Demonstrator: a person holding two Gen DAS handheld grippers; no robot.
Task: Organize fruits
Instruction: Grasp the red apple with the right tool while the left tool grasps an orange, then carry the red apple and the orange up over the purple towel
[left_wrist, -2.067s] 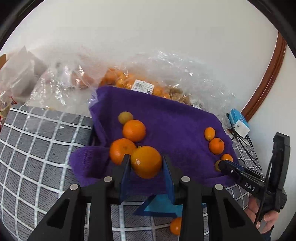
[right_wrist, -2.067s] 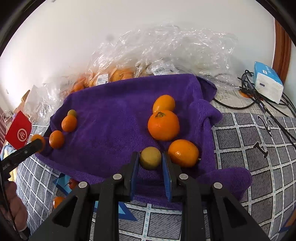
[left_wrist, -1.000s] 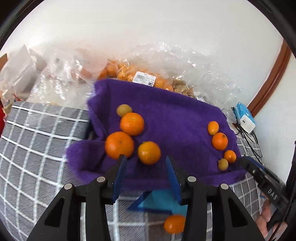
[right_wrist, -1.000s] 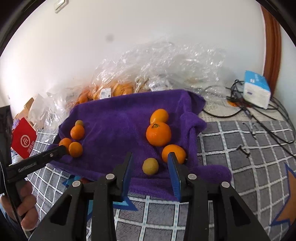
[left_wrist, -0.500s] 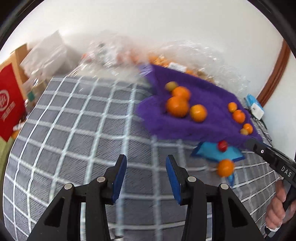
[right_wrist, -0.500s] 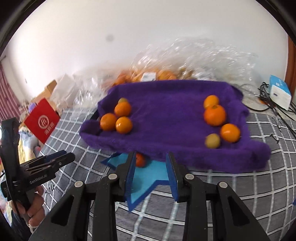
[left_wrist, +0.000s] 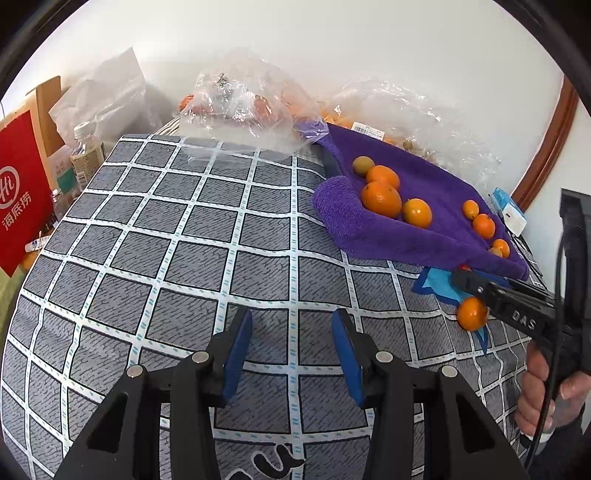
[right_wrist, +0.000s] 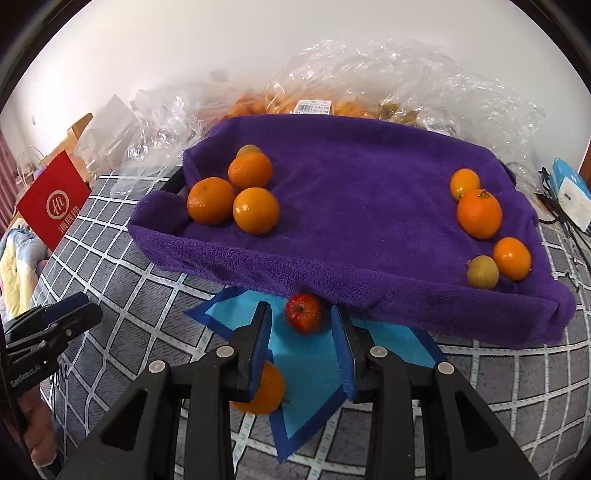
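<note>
A purple towel (right_wrist: 362, 192) lines a tray and holds a left cluster of oranges (right_wrist: 255, 209) and a right cluster (right_wrist: 479, 213) with a yellow-green fruit (right_wrist: 482, 271). A small red fruit (right_wrist: 303, 313) lies on the blue star patch (right_wrist: 314, 354) just ahead of my open right gripper (right_wrist: 301, 334). A loose orange (right_wrist: 266, 391) sits under its left finger. My left gripper (left_wrist: 291, 343) is open and empty over the grey checked cover, far left of the towel (left_wrist: 424, 206). The loose orange (left_wrist: 472, 314) shows there beside the right gripper.
Clear plastic bags of fruit (right_wrist: 332, 96) pile behind the towel against the wall. A red paper bag (left_wrist: 18, 192) and bottles (left_wrist: 86, 155) stand at the left edge. A blue-white box (right_wrist: 570, 192) and cables lie at the right.
Both grippers let go of their fruit on the towel and pulled back. The left swung away to the left over the cover. The right dropped toward the red fruit on the blue patch.
</note>
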